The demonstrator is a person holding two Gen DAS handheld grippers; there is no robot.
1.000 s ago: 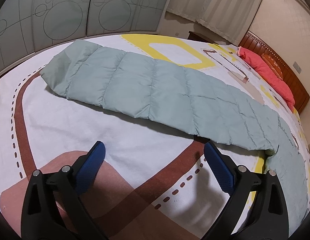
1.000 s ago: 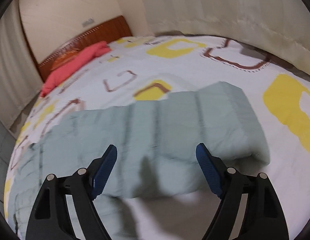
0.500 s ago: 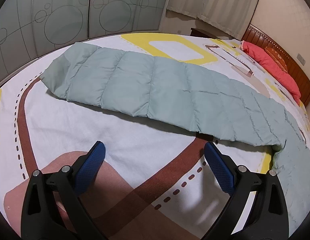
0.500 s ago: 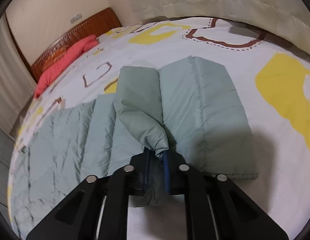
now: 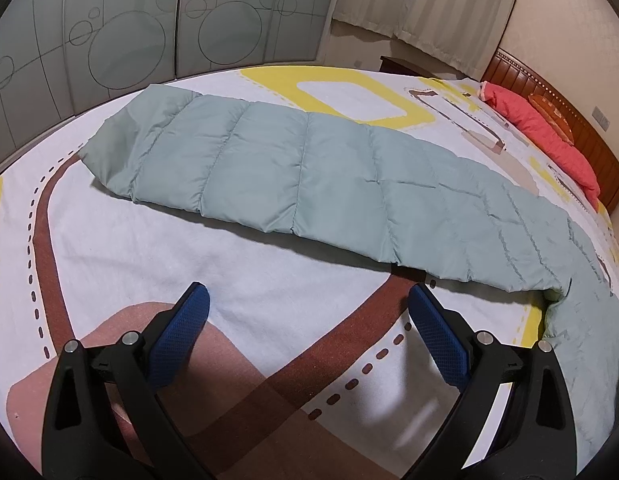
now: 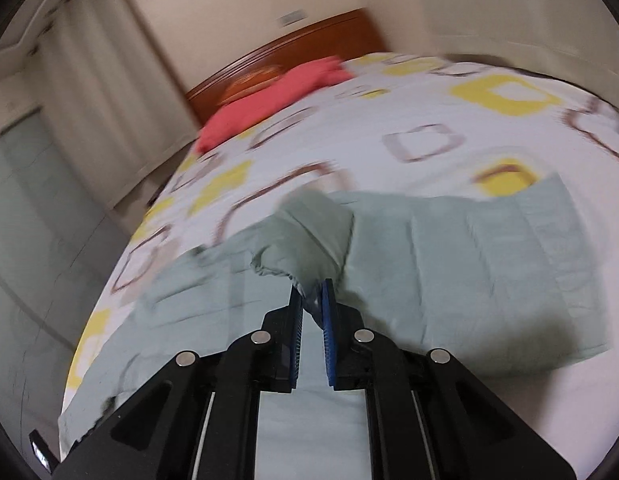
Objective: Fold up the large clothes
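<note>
Quilted green coat [image 5: 309, 176] lying lengthwise on the bed [image 5: 189, 264], one end toward the wardrobe doors [image 5: 149, 28]. Right gripper [image 6: 310, 304]: fingers clamped on a raised fold of the coat [image 6: 309, 232]; view motion-blurred. Left gripper [image 5: 305, 312]: fingers wide apart, holding nothing, over bare patterned bedsheet beside the coat's near edge. Red pillow [image 5: 545, 132] against the headboard [image 5: 581, 124].

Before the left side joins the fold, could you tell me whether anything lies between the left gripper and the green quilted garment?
Nothing visible does: only bare patterned bedsheet lies between the open left gripper and the green quilted garment.
</note>
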